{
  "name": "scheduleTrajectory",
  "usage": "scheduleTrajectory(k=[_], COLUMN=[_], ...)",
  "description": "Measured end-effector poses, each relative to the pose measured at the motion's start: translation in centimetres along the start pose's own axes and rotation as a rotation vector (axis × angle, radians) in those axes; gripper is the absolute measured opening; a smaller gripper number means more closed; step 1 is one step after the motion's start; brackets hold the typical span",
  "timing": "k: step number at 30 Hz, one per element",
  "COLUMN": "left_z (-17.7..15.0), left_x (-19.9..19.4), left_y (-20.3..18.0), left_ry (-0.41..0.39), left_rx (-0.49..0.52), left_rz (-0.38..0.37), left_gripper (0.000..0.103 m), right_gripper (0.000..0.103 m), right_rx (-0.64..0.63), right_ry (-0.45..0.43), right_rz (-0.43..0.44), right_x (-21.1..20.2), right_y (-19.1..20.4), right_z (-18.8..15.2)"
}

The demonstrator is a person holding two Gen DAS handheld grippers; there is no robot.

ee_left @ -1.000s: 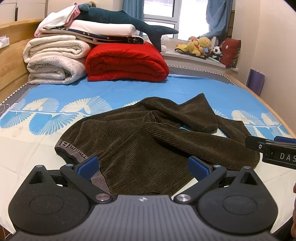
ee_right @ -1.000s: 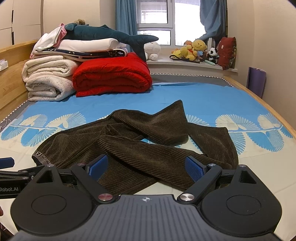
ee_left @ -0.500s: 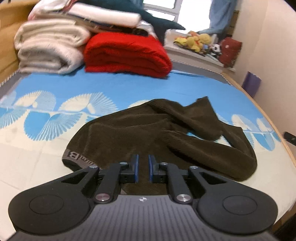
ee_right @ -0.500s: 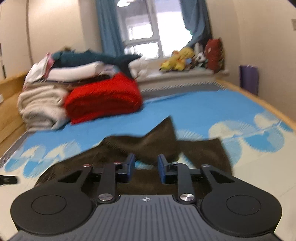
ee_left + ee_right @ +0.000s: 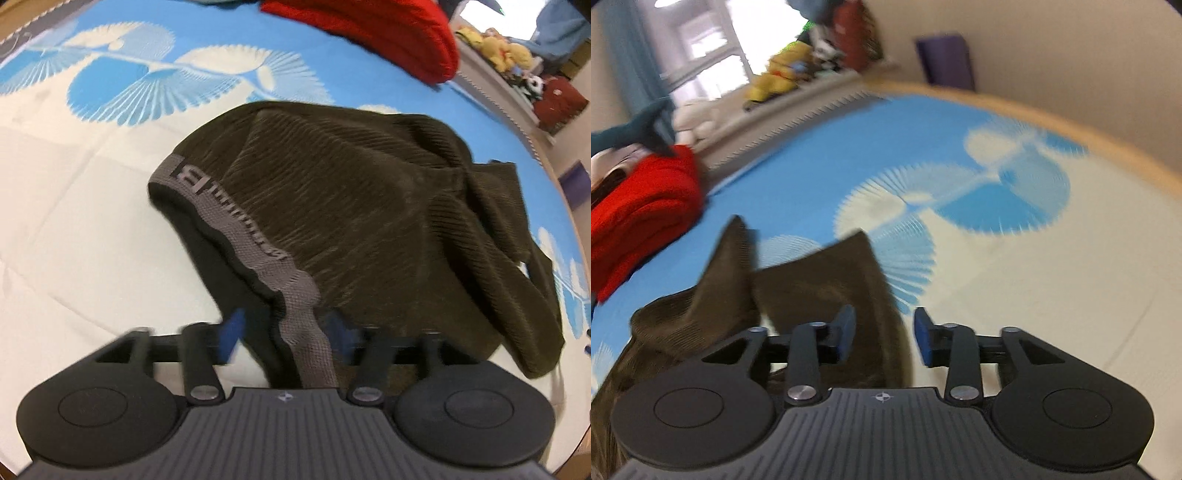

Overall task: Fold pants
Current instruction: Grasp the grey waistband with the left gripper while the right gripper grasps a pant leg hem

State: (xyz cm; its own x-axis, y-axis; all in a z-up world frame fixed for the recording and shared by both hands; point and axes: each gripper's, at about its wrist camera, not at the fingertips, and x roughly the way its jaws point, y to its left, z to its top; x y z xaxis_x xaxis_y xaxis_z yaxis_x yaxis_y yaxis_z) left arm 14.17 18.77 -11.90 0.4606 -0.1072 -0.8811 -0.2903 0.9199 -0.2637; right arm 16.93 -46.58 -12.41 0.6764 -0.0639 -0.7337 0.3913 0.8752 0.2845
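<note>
Pants (image 5: 354, 206) are lying in a loose, crumpled heap on the bed (image 5: 74, 206), toward its near edge, with the legs twisted over one another and trailing off toward the bed's right side; no fold is showing yet, so by my reading the task is only beginning and all the straightening and folding is left

The left claw (image 5: 284, 332) is standing partly open, its jaws having just been opening, and the grey waistband (image 5: 236, 225) is running between the blue pads (image 5: 231, 336); the blur is hiding whether either pad is touching it, though no pinch is showing

The right claw (image 5: 882, 334) is also standing partly open, its jaws likewise having just been opening, and it is hovering over the leg end (image 5: 827, 280) near the right side of the bed, with the cloth's edge lying between the pads but not squeezed

Likely next, as a judgement: each claw is needing to close on its end, then pull the garment flat
</note>
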Motion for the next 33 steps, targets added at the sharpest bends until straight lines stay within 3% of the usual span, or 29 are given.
scheduleTrajectory(k=[3,5,9,12,16,17,20,24,27,29,33], left_z=[-0.2,-0.2,-0.1,-0.2,-0.7,-0.7,-0.9,-0.9,-0.9,-1.0,-1.6], left_x=[2.2,3.3,4.8,5.7,6.1,6.1,5.9,5.1,3.6,2.6,0.3], left_y=[1.1,1.3,0.7,-0.4,-1.5,-1.7,-2.3,-3.2,-3.9,-4.1,-3.1], left_ry=[0.079,0.112,0.141,0.149,0.131,0.126,0.1,0.051,-0.033,-0.069,-0.089], left_rx=[-0.059,-0.084,-0.058,-0.009,0.057,0.073,0.139,0.216,0.303,0.341,0.423], left_rz=[0.0,-0.002,0.013,0.028,0.074,0.081,0.092,0.106,0.132,0.142,0.193], left_gripper=[0.074,0.074,0.074,0.075,0.074,0.069,0.051,0.025,0.019,0.018,0.017], right_gripper=[0.053,0.058,0.061,0.057,0.019,0.011,0.009,0.008,0.007,0.006,0.006], right_rx=[0.014,-0.003,-0.034,-0.091,-0.113,-0.114,-0.099,0.0,0.053,0.11,0.233], right_ry=[0.086,0.099,0.142,0.155,0.162,0.16,0.13,0.026,-0.065,-0.081,0.027], right_rz=[0.041,0.041,0.046,0.03,0.023,0.015,0.008,-0.001,-0.087,-0.153,-0.312], right_x=[3.9,5.9,9.2,10.8,11.3,11.2,10.6,7.6,4.2,2.2,-0.1], right_y=[-0.4,-0.2,0.9,1.9,2.5,2.6,2.3,0.4,-1.7,-3.8,-7.6], right_z=[-0.3,-0.2,-0.3,-0.6,-0.6,-0.5,-0.1,1.2,2.0,2.1,0.3])
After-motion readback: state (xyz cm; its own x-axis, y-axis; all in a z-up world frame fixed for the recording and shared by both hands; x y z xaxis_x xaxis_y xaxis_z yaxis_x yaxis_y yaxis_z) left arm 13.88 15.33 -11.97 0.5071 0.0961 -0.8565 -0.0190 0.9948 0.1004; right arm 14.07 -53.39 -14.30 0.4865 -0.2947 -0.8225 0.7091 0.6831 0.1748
